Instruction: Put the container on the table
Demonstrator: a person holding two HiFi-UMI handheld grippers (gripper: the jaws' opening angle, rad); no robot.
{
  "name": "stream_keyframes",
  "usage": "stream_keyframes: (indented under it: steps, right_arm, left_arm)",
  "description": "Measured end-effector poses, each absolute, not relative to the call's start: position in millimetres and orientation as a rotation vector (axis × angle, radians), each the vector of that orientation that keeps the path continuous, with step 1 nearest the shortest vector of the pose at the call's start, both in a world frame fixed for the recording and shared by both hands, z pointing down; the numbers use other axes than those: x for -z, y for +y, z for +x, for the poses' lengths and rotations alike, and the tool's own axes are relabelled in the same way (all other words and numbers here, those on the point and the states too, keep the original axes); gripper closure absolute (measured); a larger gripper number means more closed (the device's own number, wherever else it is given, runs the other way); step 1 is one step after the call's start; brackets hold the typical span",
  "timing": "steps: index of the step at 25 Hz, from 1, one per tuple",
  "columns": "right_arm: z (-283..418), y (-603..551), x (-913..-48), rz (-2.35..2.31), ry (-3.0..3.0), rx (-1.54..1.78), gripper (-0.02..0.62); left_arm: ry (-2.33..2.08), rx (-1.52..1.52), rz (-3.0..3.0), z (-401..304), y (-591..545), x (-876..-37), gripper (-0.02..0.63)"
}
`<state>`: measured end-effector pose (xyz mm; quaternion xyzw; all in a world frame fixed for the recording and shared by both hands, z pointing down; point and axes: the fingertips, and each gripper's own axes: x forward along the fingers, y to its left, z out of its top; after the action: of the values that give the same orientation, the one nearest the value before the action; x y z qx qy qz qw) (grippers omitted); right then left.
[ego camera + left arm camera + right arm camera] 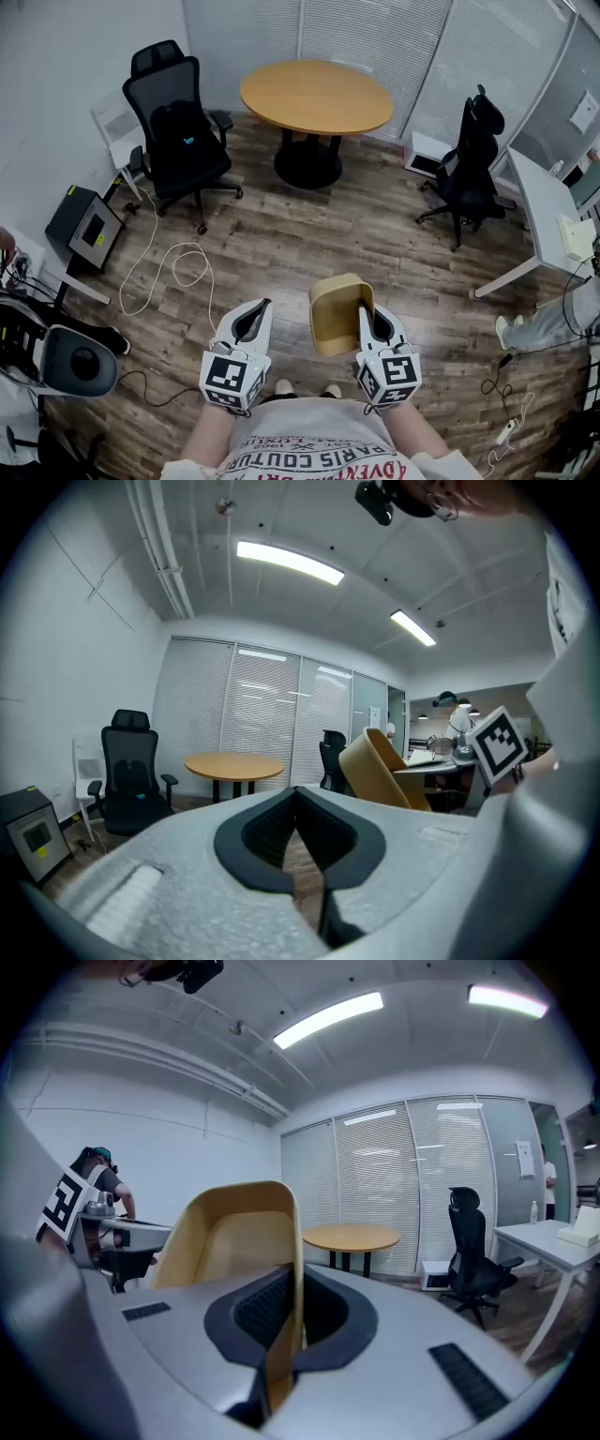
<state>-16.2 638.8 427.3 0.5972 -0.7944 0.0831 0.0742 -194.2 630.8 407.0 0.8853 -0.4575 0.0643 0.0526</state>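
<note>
A tan, open-topped container [333, 314] hangs above the wooden floor in front of me. My right gripper [364, 307] is shut on its right wall. In the right gripper view the thin wall runs between the pads of the right gripper [298, 1269], and the container [225, 1241] opens to the left. My left gripper [265, 304] is to the left of the container, apart from it. The left gripper [297, 791] is shut with nothing in it, and the container [380, 771] shows tilted at its right. The round wooden table [316, 96] stands farther ahead, with nothing on it.
A black office chair [178, 131] stands left of the table and another [473, 159] to its right. A white desk [544, 211] lines the right side. A white cable [173, 267] loops on the floor beside a black box [84, 225]. A person's leg [548, 323] shows at the right.
</note>
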Motion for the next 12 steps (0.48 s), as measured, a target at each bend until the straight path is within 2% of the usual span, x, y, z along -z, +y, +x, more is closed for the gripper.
stream_keyframes:
  steps: [12]
  right_arm:
    - [-56.1,592.9,-450.8,1.753,-2.379,-0.303,0.584]
  left_arm:
    - [-1.365,-0.257,2.686,-228.1,595.2,-431.2,0.600]
